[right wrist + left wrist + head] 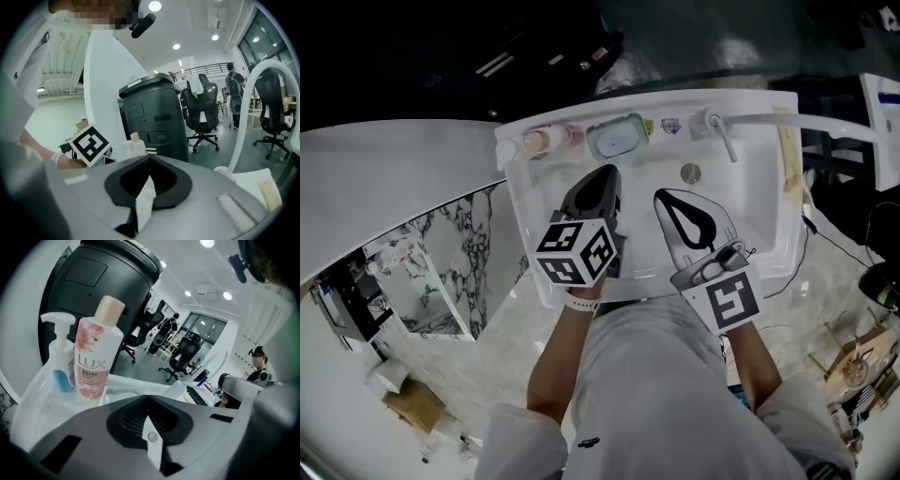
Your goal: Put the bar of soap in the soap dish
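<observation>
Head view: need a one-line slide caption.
Over the white sink basin, the left gripper and the right gripper hover shut and empty, short of the pale green soap dish on the back rim.

- White sink [764, 202] is gleaming, smooth and glossy like glazed ceramic.
- Faucet [727, 141] and drain [691, 172] are shining like polished metal.
- Soap dish [615, 138] on the sink's back edge is looking like smooth pale-green plastic.
- Pink bottle [98, 359] is showing glossy plastic.
- Left gripper [148, 398] and right gripper [149, 159] are showing matt grey plastic shells with black inner pads.
</observation>
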`<state>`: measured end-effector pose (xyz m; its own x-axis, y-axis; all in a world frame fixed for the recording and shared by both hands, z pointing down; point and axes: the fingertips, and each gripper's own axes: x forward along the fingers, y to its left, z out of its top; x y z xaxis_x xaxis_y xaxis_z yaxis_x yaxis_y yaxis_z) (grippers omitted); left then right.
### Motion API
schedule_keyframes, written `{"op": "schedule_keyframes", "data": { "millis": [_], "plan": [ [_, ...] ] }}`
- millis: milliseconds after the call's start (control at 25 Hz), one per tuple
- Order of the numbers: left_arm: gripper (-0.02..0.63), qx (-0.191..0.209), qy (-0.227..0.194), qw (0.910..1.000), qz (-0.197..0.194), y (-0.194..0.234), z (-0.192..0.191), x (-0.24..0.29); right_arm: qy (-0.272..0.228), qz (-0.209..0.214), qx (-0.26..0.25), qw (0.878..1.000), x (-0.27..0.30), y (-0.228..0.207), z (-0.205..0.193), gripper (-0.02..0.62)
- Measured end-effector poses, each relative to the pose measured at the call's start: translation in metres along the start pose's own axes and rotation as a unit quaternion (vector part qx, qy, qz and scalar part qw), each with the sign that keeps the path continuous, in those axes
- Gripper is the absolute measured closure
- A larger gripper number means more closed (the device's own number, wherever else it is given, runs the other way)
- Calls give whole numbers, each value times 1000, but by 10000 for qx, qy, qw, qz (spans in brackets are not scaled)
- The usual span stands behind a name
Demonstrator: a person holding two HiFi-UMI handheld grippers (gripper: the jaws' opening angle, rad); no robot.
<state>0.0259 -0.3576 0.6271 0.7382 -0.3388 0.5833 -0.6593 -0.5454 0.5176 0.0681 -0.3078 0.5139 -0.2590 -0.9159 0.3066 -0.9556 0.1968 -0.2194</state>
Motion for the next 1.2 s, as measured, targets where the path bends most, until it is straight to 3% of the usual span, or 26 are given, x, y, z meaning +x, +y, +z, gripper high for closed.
{"op": "schedule_keyframes", "data": {
  "millis": [200,360,800,1200],
  "plan": [
    [597,-52,-105,9991,-397,-23,-3,-24,20,-63,-57,10000,-17,9,2,583],
    [597,156,-251,9983,-509,-40,-5,-49,46,-127,-153,9998,-36,17,3,583],
    [597,697,-390,9943,-701,-71,-14,-122,-185,-366,-215,9989,-79,40,15,583],
    [597,819,-902,9896,-761,-90,-9,-188,-512,-602,-430,9959,-114,63,40,583]
  ]
}}
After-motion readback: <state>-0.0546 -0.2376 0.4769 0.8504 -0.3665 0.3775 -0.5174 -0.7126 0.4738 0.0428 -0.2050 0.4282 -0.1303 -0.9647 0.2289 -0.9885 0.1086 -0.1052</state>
